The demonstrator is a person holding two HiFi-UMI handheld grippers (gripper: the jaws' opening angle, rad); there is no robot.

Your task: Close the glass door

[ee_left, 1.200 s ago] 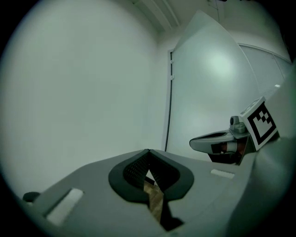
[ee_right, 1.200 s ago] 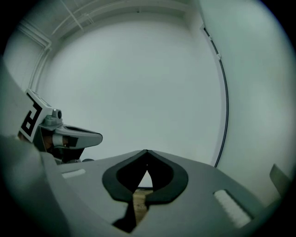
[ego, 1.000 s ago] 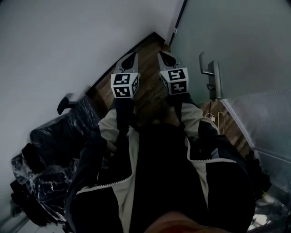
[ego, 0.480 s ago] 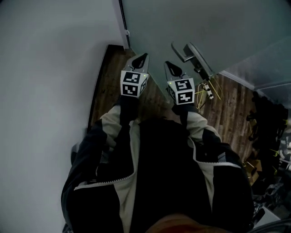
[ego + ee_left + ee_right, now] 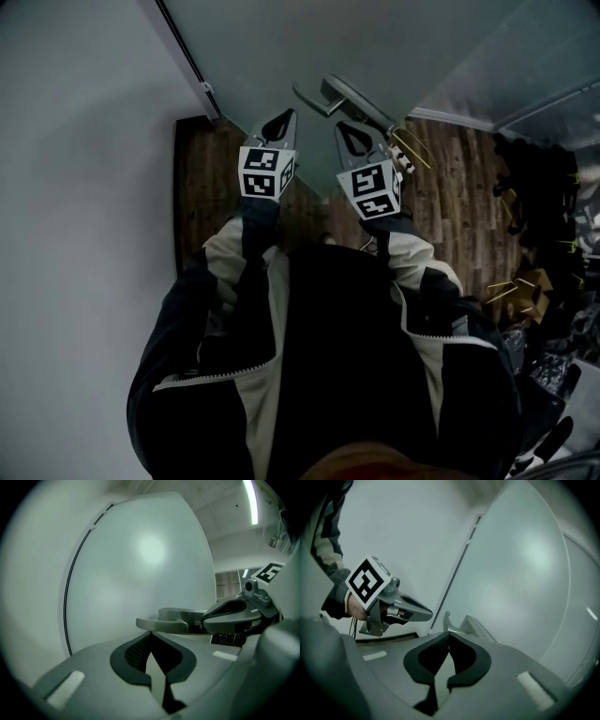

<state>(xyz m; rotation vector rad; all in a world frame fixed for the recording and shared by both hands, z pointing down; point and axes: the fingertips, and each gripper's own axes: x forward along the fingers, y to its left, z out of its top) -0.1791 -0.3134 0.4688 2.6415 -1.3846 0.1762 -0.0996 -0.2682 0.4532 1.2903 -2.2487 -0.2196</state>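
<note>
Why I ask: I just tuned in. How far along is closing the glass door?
Done: both grippers are up at the glass door, the left gripper and right gripper both shut and empty. In hand: their tips sit by the lever handle; touch can't be confirmed. Left: the whole swing, it seems; wood floor shows past the door's handle edge.

We face the glass door (image 5: 422,56) — its handle (image 5: 342,94) sits just beyond both grippers, left gripper (image 5: 285,116) left of right gripper (image 5: 352,133). The wall (image 5: 75,141) meets the door's left edge, with the floor (image 5: 202,187) beneath.
</note>
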